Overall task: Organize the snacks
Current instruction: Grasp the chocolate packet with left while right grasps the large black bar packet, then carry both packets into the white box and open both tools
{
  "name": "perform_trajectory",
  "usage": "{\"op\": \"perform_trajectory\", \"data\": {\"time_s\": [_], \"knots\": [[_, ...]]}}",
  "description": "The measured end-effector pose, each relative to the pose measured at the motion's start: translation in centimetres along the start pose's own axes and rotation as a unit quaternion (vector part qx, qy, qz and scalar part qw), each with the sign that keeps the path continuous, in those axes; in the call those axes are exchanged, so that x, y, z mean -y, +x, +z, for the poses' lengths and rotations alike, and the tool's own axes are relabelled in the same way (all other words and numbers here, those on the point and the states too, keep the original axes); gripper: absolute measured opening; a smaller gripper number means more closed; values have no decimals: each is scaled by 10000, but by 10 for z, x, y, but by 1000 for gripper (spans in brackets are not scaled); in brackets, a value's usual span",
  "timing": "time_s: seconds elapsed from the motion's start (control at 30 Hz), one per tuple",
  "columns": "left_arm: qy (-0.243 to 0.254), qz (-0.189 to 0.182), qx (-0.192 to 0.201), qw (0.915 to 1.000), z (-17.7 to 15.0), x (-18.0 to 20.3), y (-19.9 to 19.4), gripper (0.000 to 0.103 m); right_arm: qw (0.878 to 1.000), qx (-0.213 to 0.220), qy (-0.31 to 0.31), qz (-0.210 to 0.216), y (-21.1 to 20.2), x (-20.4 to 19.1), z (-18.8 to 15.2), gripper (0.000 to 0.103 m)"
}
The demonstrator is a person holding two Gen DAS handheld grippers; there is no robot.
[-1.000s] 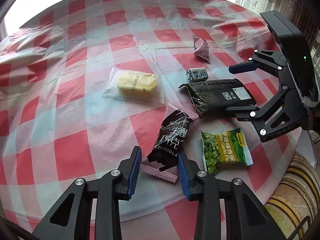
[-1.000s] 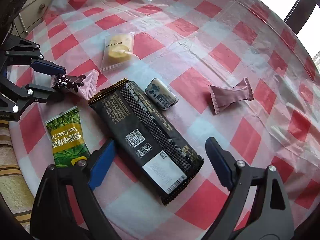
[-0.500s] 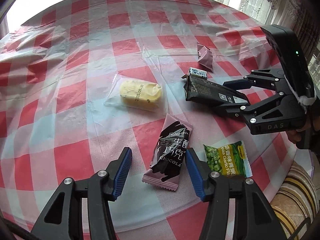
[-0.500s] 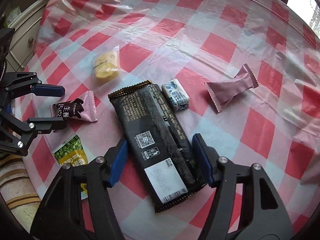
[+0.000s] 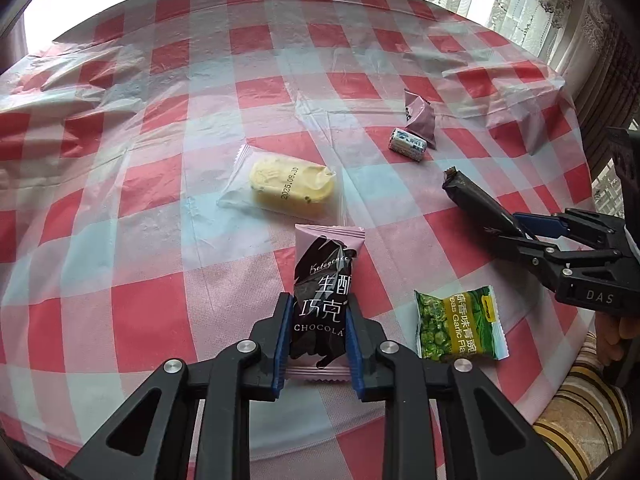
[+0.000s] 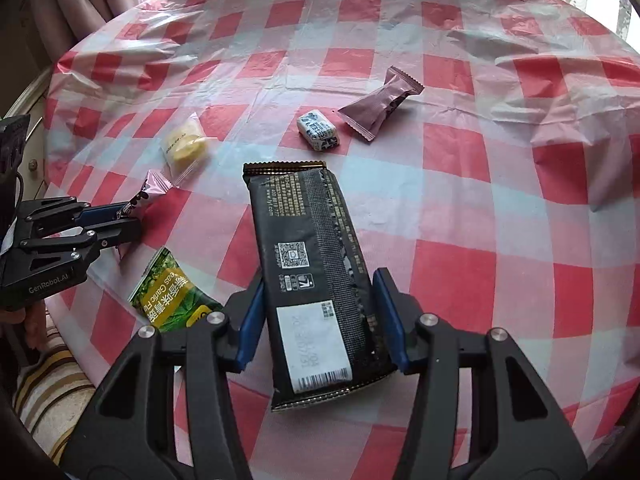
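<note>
- Closing since a second before, the left gripper point(image 5: 316, 336) had pinched the chocolate pack point(image 5: 322, 300) between its blue pads; a half-second earlier those pads stood wide on either side of it.
- The pack now looked raised off the cloth point(image 5: 160, 240), its far end tilted up in the right view, though contact below was hard to judge.
- The right gripper point(image 6: 320, 320) had likewise narrowed onto the black bar point(image 6: 312, 276) and held it by its long edges, the far end pointing at the table's middle.
- Both grasps seemed made, so carrying each snack to a sorted spot was likely next.
- Left to right, the yellow cake point(image 5: 290, 186), the pea bag point(image 5: 460, 326), the small candy point(image 5: 408, 144) and the mauve wrapper point(image 5: 420, 120) lay loose on the cloth.
- The pea bag lay between the two grippers, near the table edge, where a swing might have brushed it off.
</note>
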State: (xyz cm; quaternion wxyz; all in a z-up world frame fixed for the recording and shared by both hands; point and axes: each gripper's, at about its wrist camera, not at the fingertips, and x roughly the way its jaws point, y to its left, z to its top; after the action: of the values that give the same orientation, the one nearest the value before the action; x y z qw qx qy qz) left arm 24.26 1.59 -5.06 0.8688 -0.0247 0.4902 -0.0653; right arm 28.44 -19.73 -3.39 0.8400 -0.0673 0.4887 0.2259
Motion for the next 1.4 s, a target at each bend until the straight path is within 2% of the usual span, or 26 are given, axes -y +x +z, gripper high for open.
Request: {"op": "perform_trajectory", "data": {"time_s": [0.03, 0.1, 0.13, 0.27, 0.37, 0.47, 0.6, 0.77, 0.83, 0.9, 0.93, 1.0, 1.13, 1.23, 1.4], "knots": [[-3, 41, 33, 10000, -1, 0, -3, 25, 9999, 78, 116, 18, -9, 2, -4, 40], [-6, 169, 134, 9998, -2, 2, -11, 25, 9991, 198, 366, 4, -27, 7, -10, 27], [-15, 207, 185, 9996, -2, 3, -16, 25, 9986, 273, 459, -37, -36, 9, -13, 23], [25, 259, 301, 9992, -6, 15, -33, 25, 9983, 258, 512, 48, -45, 11, -23, 21], [73, 303, 401, 9987, -10, 24, -40, 25, 9973, 270, 621, 299, -44, 18, -28, 21], [-48, 331, 456, 9984, -17, 26, -51, 25, 9969, 237, 675, 327, -41, 23, -30, 27], [-142, 289, 474, 9984, -24, 25, -54, 25, 9986, -73, 469, 221, -21, 21, -25, 67], [-95, 211, 411, 9989, -20, 27, -49, 25, 9986, -378, 359, 6, 8, 23, -10, 68], [-39, 177, 367, 9992, -20, 30, -46, 25, 9993, -336, 157, -84, 15, 17, -4, 76], [-27, 163, 369, 9992, -19, 32, -46, 25, 9986, -366, -16, -371, 19, 10, 0, 73], [-33, 155, 366, 9992, -19, 33, -46, 25, 9977, -352, -88, -565, 19, 8, -1, 59], [-41, 156, 376, 9992, -18, 35, -47, 25, 9988, -354, 34, -347, 12, 12, -6, 54], [97, 94, 333, 9994, -14, 55, -48, 25, 9983, -204, 528, -128, -12, 34, -30, 53], [302, -43, 351, 9989, -12, 85, -53, 25, 9947, 145, 1021, 32, -46, 57, -46, 53], [757, -294, 374, 9960, -10, 151, -66, 25, 9891, 535, 1364, -165, -100, 86, -78, 53]]}}
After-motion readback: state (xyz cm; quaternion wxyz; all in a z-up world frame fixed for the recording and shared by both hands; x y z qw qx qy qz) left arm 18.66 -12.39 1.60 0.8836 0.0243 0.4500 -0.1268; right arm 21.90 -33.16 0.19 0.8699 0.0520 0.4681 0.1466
